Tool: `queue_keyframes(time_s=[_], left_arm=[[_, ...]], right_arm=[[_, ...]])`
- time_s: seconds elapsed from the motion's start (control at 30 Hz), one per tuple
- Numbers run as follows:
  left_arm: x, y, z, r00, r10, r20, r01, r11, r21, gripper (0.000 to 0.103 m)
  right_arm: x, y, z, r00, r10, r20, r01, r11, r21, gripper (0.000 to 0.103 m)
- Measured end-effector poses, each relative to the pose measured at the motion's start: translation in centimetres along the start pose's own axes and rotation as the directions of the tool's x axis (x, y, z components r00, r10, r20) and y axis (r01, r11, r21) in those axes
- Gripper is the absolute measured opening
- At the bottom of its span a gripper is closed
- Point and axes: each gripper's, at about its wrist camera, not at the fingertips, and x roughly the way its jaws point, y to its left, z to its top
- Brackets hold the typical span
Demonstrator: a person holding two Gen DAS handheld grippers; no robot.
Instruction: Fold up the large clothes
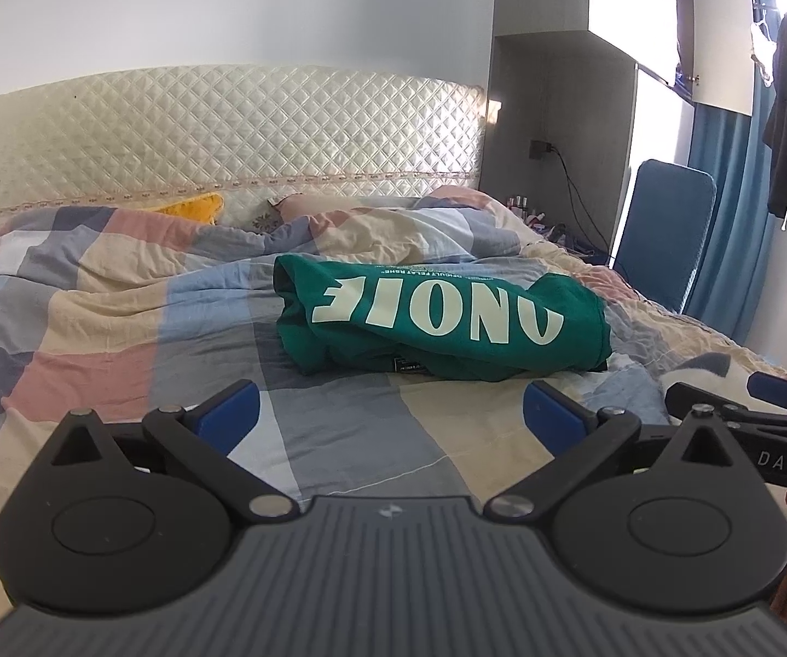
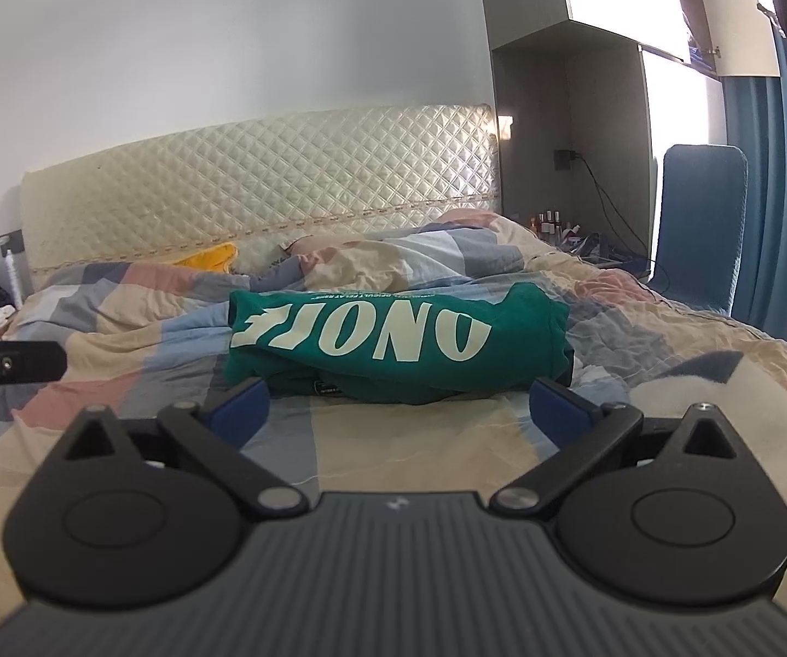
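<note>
The green shirt (image 2: 399, 342) lay in a loose bundle on the checked quilt (image 2: 404, 438), just ahead of the right gripper (image 2: 399, 410), whose jaws stood wide and empty. The left gripper (image 1: 388, 416) was also wide, the shirt ahead and slightly to its right. Closing low could have pinched quilt along with shirt; the soft bundle could have slumped apart.
</note>
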Motion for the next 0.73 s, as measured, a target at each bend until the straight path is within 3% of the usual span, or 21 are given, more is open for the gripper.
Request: queue_keyframes(time_s=[0.73], left_arm=[[0.49,0.01,0.11,1.0,0.002,-0.012,-0.002,1.0,-0.01,0.103]], right_arm=[[0.11,0.27,-0.04,1.0,-0.009,-0.012,0.009,1.0,-0.014,0.103]])
